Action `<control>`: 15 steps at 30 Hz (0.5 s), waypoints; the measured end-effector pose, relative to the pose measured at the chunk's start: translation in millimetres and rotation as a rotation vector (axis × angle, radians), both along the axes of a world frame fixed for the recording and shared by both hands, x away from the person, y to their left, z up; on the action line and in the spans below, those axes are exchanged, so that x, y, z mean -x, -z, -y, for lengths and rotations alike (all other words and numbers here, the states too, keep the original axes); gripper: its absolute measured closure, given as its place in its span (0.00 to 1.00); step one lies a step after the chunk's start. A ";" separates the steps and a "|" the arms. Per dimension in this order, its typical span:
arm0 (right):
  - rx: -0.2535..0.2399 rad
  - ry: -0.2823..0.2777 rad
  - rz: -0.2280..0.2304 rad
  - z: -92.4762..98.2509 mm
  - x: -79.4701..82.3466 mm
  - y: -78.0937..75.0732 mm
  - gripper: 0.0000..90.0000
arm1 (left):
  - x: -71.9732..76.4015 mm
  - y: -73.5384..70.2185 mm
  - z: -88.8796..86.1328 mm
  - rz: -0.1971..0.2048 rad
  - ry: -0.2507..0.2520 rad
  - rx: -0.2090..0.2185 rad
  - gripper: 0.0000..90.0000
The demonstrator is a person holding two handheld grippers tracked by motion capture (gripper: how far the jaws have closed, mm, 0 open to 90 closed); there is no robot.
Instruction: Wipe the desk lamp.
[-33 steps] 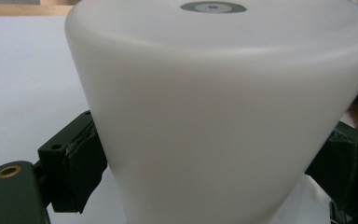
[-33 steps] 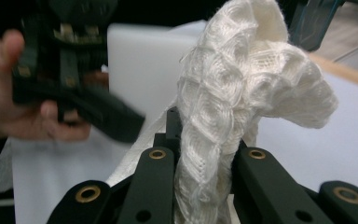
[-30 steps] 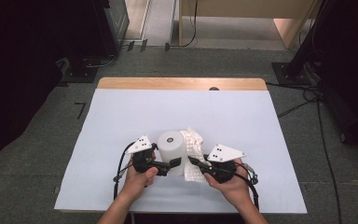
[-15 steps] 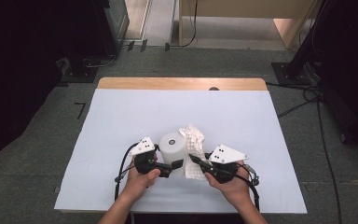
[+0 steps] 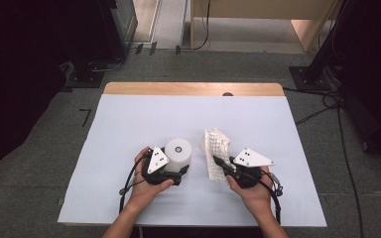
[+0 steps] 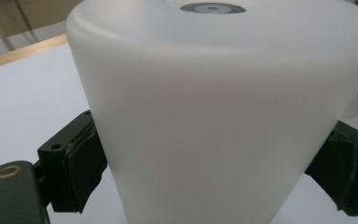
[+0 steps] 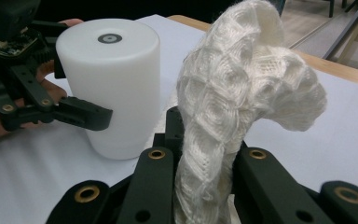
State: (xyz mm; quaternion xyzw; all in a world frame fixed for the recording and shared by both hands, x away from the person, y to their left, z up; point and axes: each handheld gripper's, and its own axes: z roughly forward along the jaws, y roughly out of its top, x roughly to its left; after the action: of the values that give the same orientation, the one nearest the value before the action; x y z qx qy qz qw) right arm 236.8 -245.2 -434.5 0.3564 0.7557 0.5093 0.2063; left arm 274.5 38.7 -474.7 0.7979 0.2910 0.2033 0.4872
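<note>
A table covered with a pale sheet stands on a grey carpeted floor, with a strip of bare wood showing along its far edge. Dark equipment and loose cables lie on the floor around it. A person's forearms come in from the near side, each hand holding a black gripper topped with a grey three-cornered plate.

The left gripper sits near the front middle of the table, and its jaws are spread wide around a white cup that stands upside down on the sheet, a small grey ring at the centre of its upturned base. In the left gripper view the cup stands upright between the two padded jaws, which press against its lower sides, one on each flank. In the right gripper view the same gripper reaches in from the left, one dark jaw lying against the side of the cup.

The right gripper is just to the right of the cup, and its jaws are drawn close together on a white net cloth with a woven diamond pattern. In the right gripper view the cloth rises from between the jaws as a bunched, twisted column, curls over at the top and droops to the right. The cloth is just beside the cup, apart from it.
</note>
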 end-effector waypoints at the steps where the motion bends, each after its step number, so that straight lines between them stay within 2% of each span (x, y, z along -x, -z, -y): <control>1: 0.002 -0.002 -0.002 -0.4 0.2 0.3 0.89 | 0.0 0.2 -0.3 -0.002 -0.002 0.002 0.09; 6: 0.006 -0.007 0.001 -0.9 0.7 0.7 0.89 | 1.5 0.7 -2.1 0.003 -0.026 0.008 0.08; 9: 0.004 -0.001 0.007 1.0 0.5 0.6 0.89 | 3.8 -2.1 -3.1 -0.010 -0.048 0.051 0.08; 12: 0.001 0.004 0.004 1.6 0.4 1.0 0.89 | 8.0 -3.5 -1.2 -0.014 -0.078 0.074 0.06; 15: 0.002 0.001 0.002 0.3 0.6 1.2 0.89 | 13.8 -4.5 4.4 -0.011 -0.150 0.094 0.06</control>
State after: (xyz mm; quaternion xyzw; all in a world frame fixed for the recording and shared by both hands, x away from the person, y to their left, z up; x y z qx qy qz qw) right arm 236.1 -245.5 -435.7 0.3558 0.7558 0.5089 0.2075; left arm 260.7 34.3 -470.2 0.7512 0.3618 0.2210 0.5060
